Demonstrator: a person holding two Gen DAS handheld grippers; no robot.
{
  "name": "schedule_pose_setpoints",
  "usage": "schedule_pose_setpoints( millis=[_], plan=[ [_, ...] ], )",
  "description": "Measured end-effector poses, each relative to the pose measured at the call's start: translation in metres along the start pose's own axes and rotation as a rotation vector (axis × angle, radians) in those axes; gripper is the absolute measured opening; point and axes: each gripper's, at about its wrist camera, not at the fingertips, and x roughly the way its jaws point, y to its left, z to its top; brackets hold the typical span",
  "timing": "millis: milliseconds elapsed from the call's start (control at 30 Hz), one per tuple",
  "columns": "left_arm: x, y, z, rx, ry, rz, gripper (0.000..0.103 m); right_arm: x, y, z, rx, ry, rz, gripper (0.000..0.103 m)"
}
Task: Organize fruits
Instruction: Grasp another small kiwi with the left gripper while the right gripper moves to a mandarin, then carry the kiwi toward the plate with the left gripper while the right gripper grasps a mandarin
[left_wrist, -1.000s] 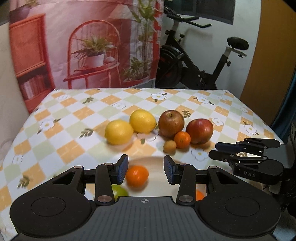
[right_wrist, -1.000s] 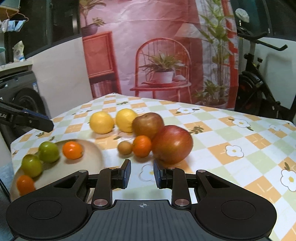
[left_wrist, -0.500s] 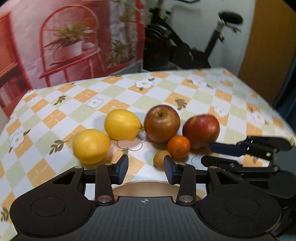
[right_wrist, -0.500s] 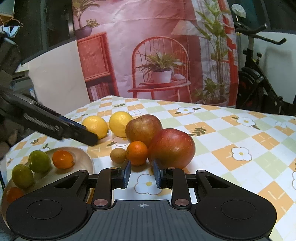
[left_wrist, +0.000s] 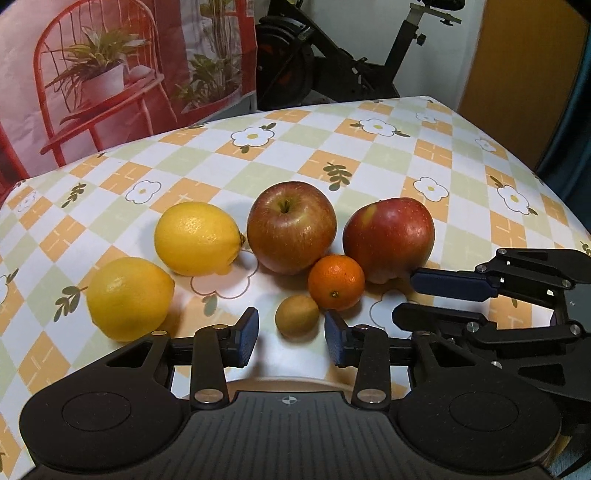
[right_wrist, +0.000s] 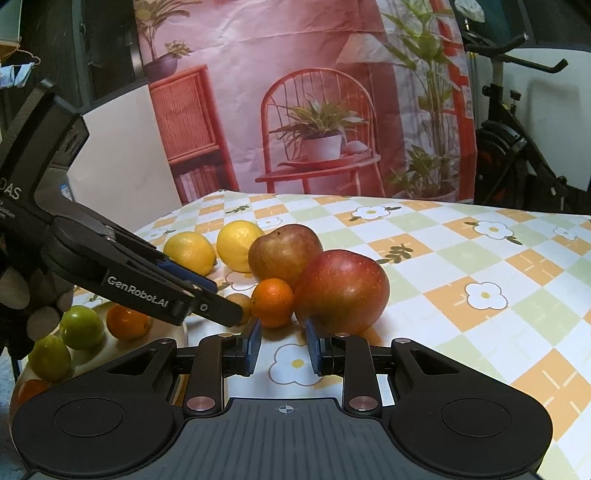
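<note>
Checked cloth (left_wrist: 369, 155) in orange, green and white, dotted with flowers, covers the table; behind it hang a printed backdrop (right_wrist: 295, 74) of a red chair and potted plants, and an exercise bike (left_wrist: 332, 66) stands beyond.

From the left in the left wrist view: two lemons (left_wrist: 129, 297) (left_wrist: 197, 238) lie near each other, then a reddish-brown apple (left_wrist: 291, 226), then a redder apple (left_wrist: 388, 238). A small orange (left_wrist: 336, 281) sits in front, touching both apples, and a little yellow-brown fruit (left_wrist: 296, 316) lies just beside it, nearer the camera.

The left gripper (left_wrist: 291, 334) hangs over that little fruit, its jaws closing, with the fruit just ahead of the gap and the pads not touching it. The right gripper (right_wrist: 283, 345) rests low before the redder apple, its jaws drawn nearly together with nothing between them.

In the right wrist view, at far left, a beige plate (right_wrist: 181, 334) holds two green fruits (right_wrist: 82, 326) (right_wrist: 50, 356) and two oranges (right_wrist: 127, 322) (right_wrist: 31, 389).
</note>
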Motion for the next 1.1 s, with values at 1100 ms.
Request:
schedule_pose_setpoints(
  millis=[1100],
  plan=[
    [-0.095, 0.017, -0.055, -0.170, -0.209, 0.016, 0.029, 0.005, 0.034, 0.020, -0.197, 0.004, -0.018, 0.026]
  ],
)
